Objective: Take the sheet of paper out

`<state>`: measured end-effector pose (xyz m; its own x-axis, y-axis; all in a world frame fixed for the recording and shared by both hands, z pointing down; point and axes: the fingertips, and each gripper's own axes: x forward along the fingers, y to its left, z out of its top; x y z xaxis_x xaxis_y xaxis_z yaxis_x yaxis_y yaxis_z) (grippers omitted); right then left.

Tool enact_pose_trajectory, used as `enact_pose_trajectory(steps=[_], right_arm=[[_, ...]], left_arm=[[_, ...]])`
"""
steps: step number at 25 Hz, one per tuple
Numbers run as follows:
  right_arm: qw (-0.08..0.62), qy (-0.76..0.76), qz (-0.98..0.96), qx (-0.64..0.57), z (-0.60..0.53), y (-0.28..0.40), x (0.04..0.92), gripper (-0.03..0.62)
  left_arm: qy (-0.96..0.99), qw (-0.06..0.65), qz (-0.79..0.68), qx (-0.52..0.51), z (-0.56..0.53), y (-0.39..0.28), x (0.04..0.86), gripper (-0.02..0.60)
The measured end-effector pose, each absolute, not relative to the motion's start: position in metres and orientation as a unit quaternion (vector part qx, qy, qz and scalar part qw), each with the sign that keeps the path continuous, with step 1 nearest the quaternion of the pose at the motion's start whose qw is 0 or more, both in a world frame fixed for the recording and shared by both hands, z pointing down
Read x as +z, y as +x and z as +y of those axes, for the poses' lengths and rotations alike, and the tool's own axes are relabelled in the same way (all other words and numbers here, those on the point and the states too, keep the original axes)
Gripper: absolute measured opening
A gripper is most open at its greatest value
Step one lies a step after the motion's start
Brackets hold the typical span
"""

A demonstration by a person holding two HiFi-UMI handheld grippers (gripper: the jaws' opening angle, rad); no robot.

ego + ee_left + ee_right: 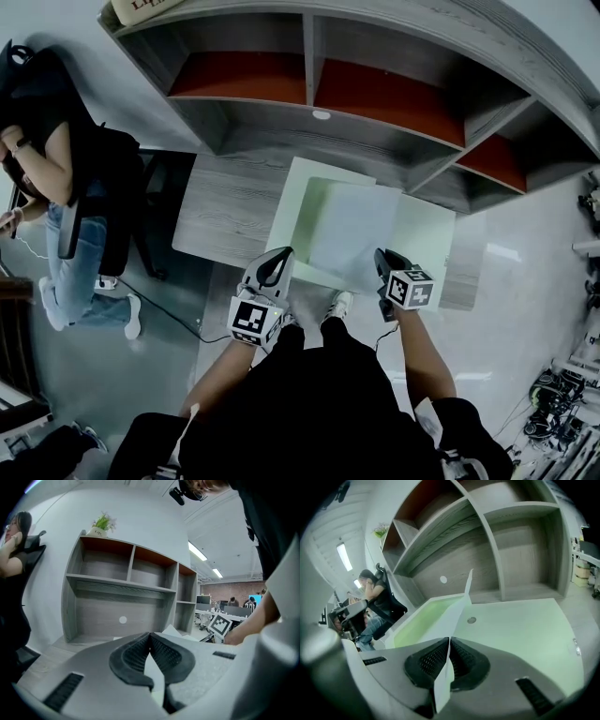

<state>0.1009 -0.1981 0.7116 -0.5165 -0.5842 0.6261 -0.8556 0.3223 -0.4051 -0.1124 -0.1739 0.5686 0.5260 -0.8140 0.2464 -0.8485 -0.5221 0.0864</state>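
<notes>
1. Clearly, your right gripper (384,259) is clamped on the near edge of the thin white sheet of paper (361,234), which is raised above the pale green open folder (292,202) on the grey wood desk (225,211).
2. Expect it to be light, floppy and easily creased; an edge pinch suits it.
3. Your left gripper (279,258) is closed, tips together, at the folder's left edge.
4. Only the right gripper view shows the sheet edge-on between the jaws.

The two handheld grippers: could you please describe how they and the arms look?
Both the left gripper and the right gripper have grey bodies, black ribbed jaw pads and a cube bearing black-and-white square markers. The person wears a black short-sleeved top.
</notes>
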Motion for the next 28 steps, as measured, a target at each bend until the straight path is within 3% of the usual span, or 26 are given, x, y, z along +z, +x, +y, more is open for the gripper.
enact_pose_trajectory(steps=[16, 28], right_arm=[[0.211, 0.489, -0.818, 0.218, -0.183, 0.120, 0.640, 0.025], [0.151, 0.522, -0.836, 0.083, -0.169, 0.120, 0.558, 0.025]], left_arm=[[0.884, 0.098, -0.454, 0.062, -0.178, -0.079, 0.547, 0.006], [0.889, 0.082, -0.447, 0.054, -0.176, -0.078, 0.532, 0.006]])
